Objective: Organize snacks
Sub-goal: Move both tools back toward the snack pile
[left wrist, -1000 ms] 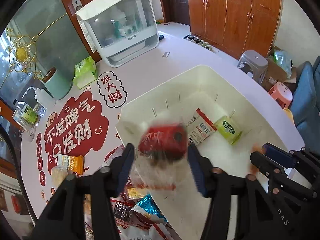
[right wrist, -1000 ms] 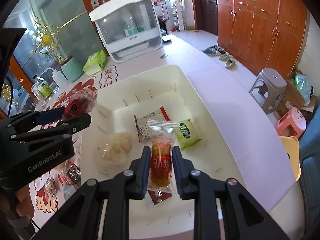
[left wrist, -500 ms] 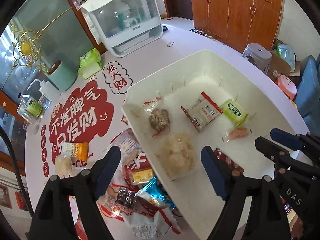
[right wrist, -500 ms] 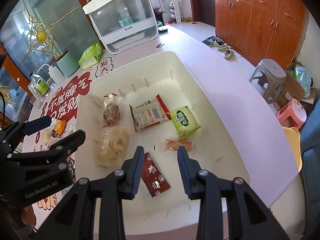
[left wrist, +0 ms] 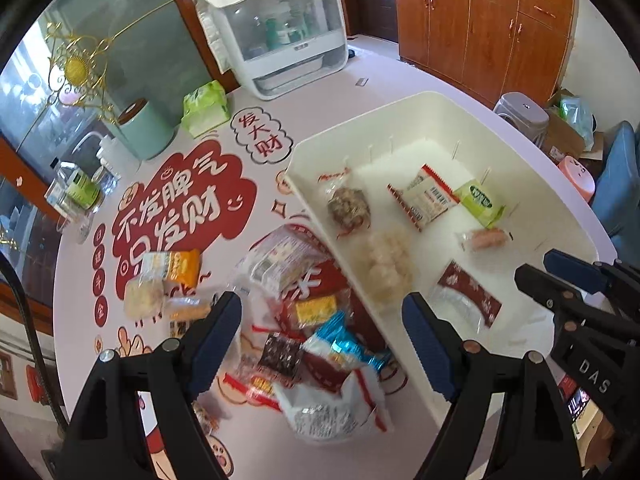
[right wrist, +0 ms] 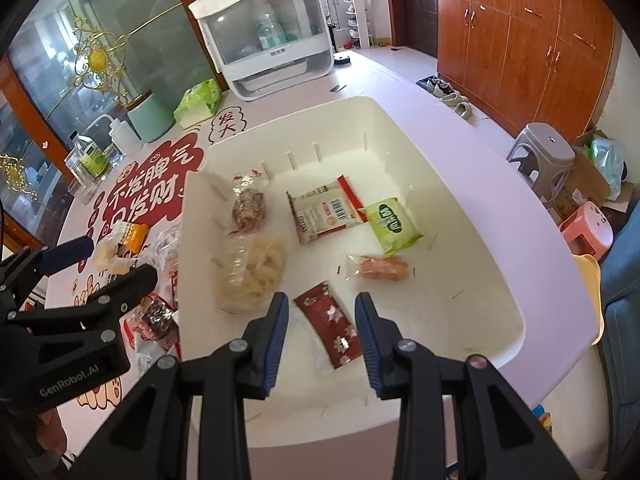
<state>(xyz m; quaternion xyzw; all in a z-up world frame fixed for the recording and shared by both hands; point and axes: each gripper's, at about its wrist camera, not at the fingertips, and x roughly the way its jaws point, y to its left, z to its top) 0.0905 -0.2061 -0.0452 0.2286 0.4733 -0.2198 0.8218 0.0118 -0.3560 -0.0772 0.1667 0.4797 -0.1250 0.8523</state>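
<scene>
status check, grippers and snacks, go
Left gripper open, empty, above loose snack pile on table. Right gripper open, empty, over red packet in white bin. Six snacks binned. Nothing blocking.

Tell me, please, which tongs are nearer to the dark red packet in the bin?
Right. The right tongs hang directly over the dark red packet; the left tongs straddle the bin's near-left wall.

A home, most likely a dining room; wooden cabinets (right wrist: 520,52) line the wall at two o'clock, with shoes (right wrist: 450,98) on the floor before them; plastic stools (right wrist: 546,152) stand at three o'clock; a lidded countertop appliance (left wrist: 276,36) sits at twelve o'clock on the table (left wrist: 328,96), whose cover bears red festive lettering.
</scene>
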